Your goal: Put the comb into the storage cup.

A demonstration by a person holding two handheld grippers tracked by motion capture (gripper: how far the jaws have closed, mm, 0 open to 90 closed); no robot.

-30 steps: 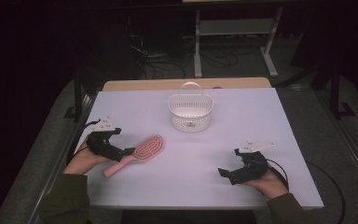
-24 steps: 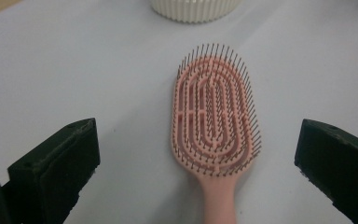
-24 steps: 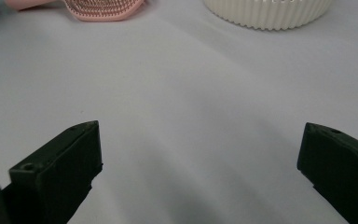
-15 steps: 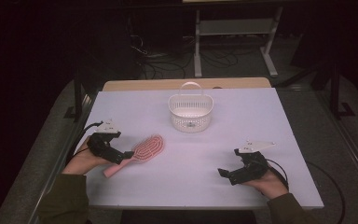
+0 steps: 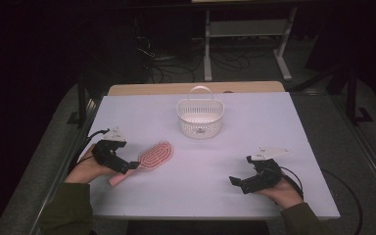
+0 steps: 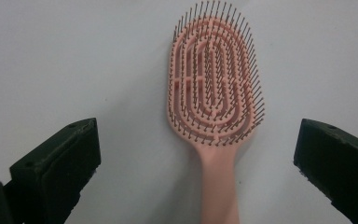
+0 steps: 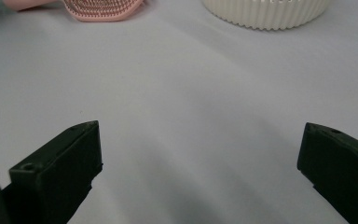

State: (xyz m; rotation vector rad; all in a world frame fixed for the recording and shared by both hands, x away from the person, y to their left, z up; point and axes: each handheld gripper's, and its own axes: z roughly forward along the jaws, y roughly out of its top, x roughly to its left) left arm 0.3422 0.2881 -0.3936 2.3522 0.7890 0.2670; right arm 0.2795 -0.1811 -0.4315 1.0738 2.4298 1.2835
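- While the left claw (image 5: 131,166) stands with its jaws spread wide, the pink plastic hairbrush (image 6: 214,98) lies between them in the left gripper view, its handle running down the middle of the gap and touching neither jaw.
- That hairbrush rests bristles up on the white worktop (image 5: 254,132), its oval head pointing away from the left claw and its handle end nearest the person's left hand (image 5: 85,169).
- From the high view, the left claw sits right over the handle of the hairbrush (image 5: 149,159), at the worktop's left side.
- Well apart, at the right near the front edge, the right claw (image 5: 240,182) is also wide open and holds nothing, with bare worktop between its jaws.
- Ahead of the right claw, its own view takes in the edge of the hairbrush head at upper left and the ribbed wall of a white plastic basket (image 7: 265,14) at upper right.
- This white basket (image 5: 200,120), its arched handle upright, stands toward the back of the worktop, midway between the two sides.
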